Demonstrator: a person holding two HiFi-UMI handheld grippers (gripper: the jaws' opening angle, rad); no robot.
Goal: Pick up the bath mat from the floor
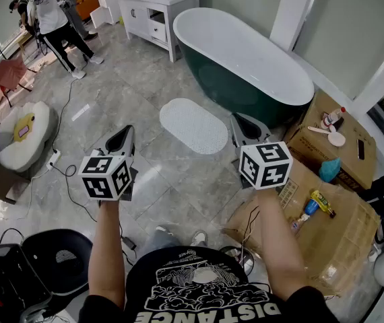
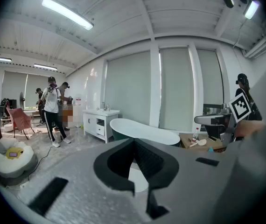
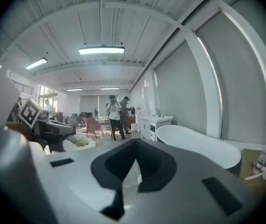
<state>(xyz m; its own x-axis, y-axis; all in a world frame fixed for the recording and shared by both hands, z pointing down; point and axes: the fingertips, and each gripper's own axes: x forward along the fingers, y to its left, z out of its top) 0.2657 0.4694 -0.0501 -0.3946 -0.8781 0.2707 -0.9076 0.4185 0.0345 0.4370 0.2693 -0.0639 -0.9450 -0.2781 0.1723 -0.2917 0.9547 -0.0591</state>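
Head view: the white oval bath mat [image 1: 194, 125] lies flat on the grey marble floor [image 1: 178, 180], just beside the dark green, white-lined bathtub [image 1: 246, 66]. The left tongs [image 1: 129, 132] and right tongs [image 1: 236, 118] are held above the floor, one either side of the mat and clear of it.

Left gripper view: the left tongs [image 2: 134, 143] are closed and empty, pointing towards the bathtub [image 2: 144, 130].

Right gripper view: the right tongs [image 3: 135, 146] are closed too, gripping nothing.
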